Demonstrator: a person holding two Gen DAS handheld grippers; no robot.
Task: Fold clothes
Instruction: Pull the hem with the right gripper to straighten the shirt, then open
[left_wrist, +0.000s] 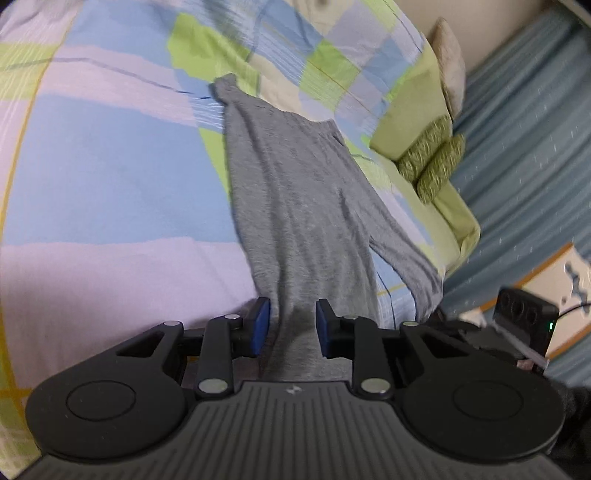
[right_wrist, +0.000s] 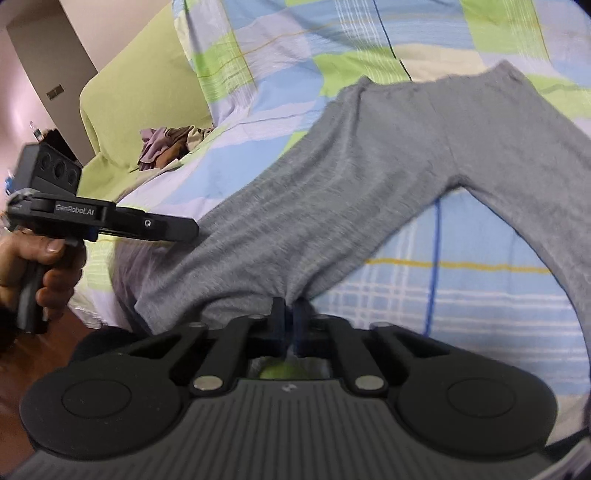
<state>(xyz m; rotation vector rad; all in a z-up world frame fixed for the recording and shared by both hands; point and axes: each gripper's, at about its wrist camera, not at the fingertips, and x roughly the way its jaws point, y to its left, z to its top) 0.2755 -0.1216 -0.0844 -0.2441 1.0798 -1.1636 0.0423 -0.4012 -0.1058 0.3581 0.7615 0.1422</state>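
We see the grey trousers spread on the bed, hems hidden. Our left hand-held gripper straddles one leg, spread; our right hand-held gripper pinches the other.

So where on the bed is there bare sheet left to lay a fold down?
The widest bare stretch of the checked sheet lies left of the grey trousers in the left wrist view. Another bare patch sits between the two trouser legs. It is crowded along the green pillows and by the crumpled clothes near the green cover.
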